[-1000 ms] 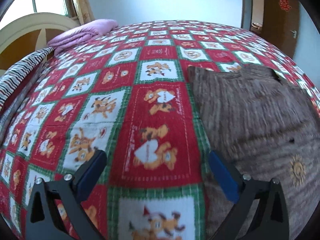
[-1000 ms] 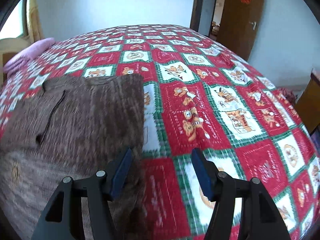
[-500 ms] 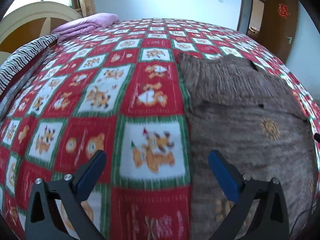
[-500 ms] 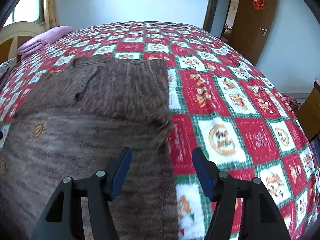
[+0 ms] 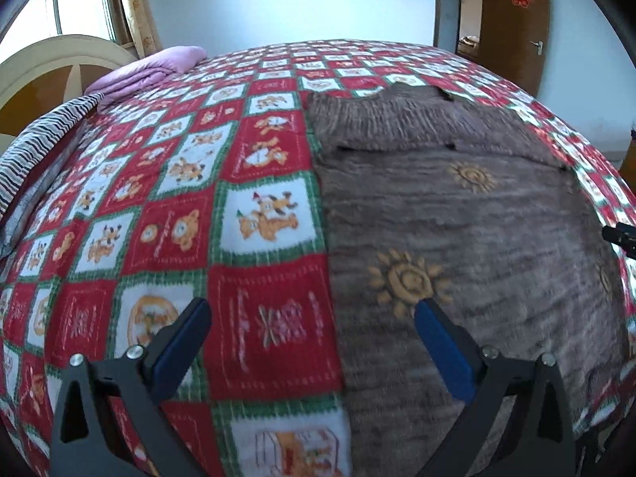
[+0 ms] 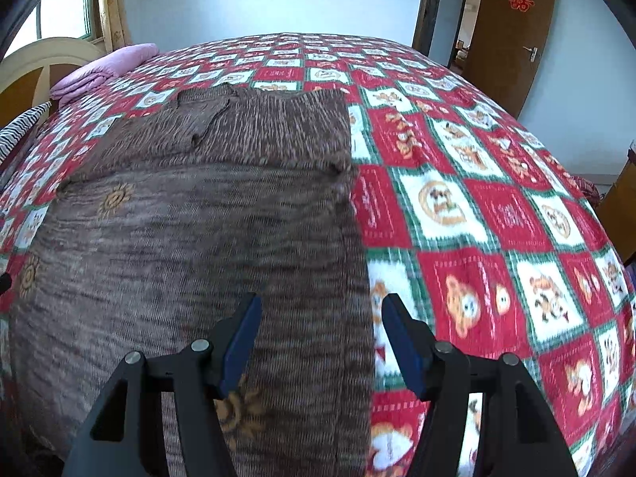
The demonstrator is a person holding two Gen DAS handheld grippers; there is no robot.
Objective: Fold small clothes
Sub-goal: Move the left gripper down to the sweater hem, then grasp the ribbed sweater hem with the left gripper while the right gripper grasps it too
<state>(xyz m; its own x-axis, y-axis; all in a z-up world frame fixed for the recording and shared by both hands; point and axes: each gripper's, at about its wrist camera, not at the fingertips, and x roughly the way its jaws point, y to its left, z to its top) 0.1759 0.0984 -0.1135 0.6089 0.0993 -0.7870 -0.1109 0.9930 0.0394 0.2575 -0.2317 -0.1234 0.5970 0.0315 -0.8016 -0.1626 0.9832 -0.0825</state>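
I find the brown knitted garment (image 5: 457, 214) lying flat on the bed's checked quilt (image 5: 258, 167). My left hand-held gripper (image 5: 312, 330) hangs open astride its left edge, gripping nothing. My right hand-held gripper (image 6: 320, 326) hangs open astride the right edge, likewise empty.

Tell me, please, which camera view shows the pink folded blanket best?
The left wrist view: the pink folded blanket appears larger there, with its folds visible, beside the headboard. The right wrist view shows it smaller, near the left edge.
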